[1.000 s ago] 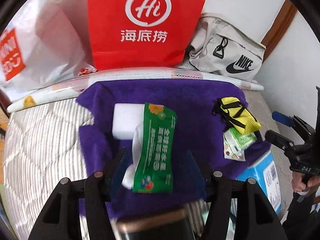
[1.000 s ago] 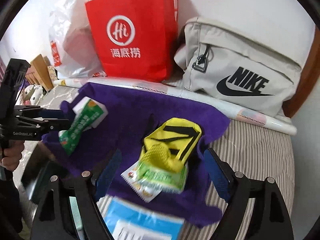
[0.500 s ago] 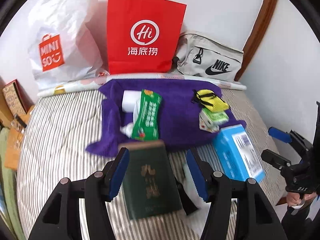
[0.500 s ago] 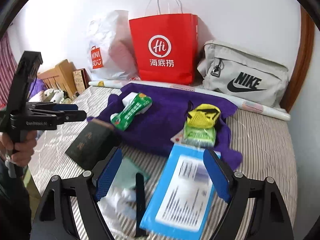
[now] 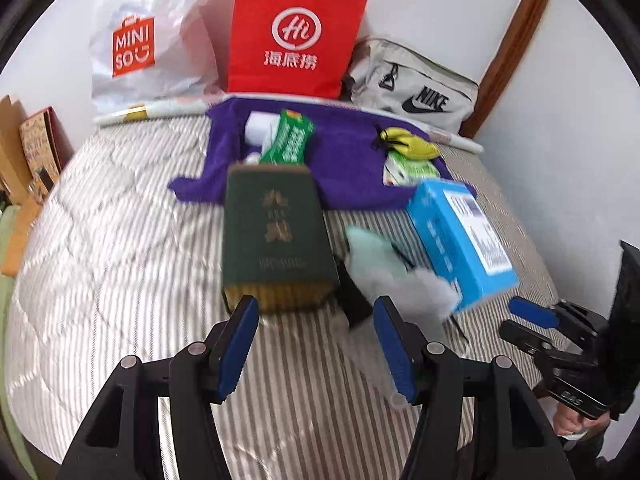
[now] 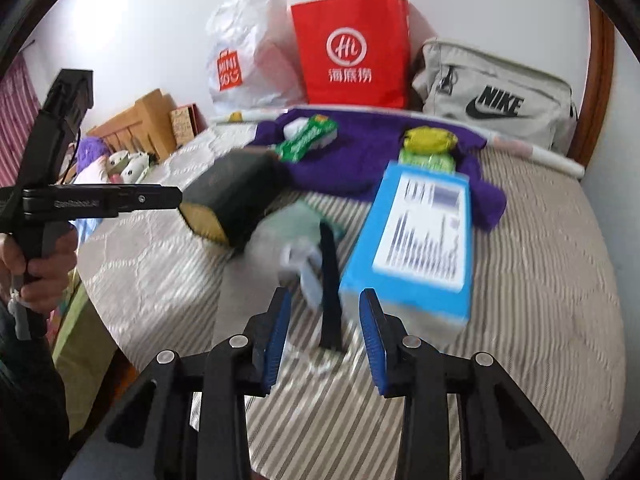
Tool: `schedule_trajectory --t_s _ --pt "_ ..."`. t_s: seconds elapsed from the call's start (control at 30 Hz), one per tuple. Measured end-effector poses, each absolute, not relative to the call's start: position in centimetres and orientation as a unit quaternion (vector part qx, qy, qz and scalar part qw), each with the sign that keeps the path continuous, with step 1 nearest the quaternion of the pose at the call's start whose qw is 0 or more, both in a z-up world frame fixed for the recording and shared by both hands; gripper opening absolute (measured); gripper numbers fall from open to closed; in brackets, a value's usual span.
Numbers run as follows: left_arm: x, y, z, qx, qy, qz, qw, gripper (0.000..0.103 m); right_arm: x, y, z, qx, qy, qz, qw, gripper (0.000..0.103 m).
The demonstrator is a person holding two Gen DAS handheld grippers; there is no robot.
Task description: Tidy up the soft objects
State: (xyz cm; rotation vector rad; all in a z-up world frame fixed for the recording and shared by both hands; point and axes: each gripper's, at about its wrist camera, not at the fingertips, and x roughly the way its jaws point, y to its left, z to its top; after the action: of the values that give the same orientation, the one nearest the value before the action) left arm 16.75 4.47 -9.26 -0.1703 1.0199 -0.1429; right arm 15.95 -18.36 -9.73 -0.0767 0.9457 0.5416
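— While we scan from the left, what do we meet around the purple towel [image 5: 344, 152]?

— Left of it and behind, our white plastic bag [image 5: 148, 36] leans on the wall; directly behind it stands the red paper bag [image 5: 296, 36]. On the towel's left part lies the green packet [image 5: 290, 140], overlapping a white block [image 5: 256, 128].

— And at its near edge?

— A dark green book [image 5: 276, 236] lies on the striped bed [image 5: 120, 248], its far end touching the towel. Just right of the book we see crumpled pale green and white soft things [image 5: 392, 268], blurred. Our left gripper [image 5: 316, 340] hovers nearer than these, jaws wide, holding nothing.

— Further right?

— On the towel's right part sits the yellow pouch [image 5: 408, 144] with a light green sachet [image 5: 412, 168] just before it. A blue box [image 5: 456, 236] touches the towel's right near corner. Behind the towel's right end rests the grey bag [image 5: 416, 92]. Our right gripper [image 6: 325, 336] hangs nearer than the box, jaws moderately apart, empty.
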Motion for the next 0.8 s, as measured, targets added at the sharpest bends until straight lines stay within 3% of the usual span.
schedule_trajectory --t_s 0.07,0.4,0.6,0.8 --pt "16.1 4.3 -9.8 -0.079 0.489 -0.066 0.866 0.057 15.8 -18.2 -10.9 -0.04 0.458 0.254 0.851 0.025" --pt "15.1 4.1 -11.3 -0.076 0.502 -0.067 0.859 0.057 16.5 -16.5 -14.7 -0.069 0.468 0.246 0.846 0.024" --pt "15.2 3.5 -12.0 -0.074 0.506 -0.073 0.856 0.057 16.3 -16.6 -15.2 -0.08 0.448 0.23 0.86 0.008" --pt "15.9 2.4 -13.2 -0.092 0.498 -0.101 0.856 0.057 14.9 -18.7 -14.4 -0.058 0.454 0.229 0.859 0.003"
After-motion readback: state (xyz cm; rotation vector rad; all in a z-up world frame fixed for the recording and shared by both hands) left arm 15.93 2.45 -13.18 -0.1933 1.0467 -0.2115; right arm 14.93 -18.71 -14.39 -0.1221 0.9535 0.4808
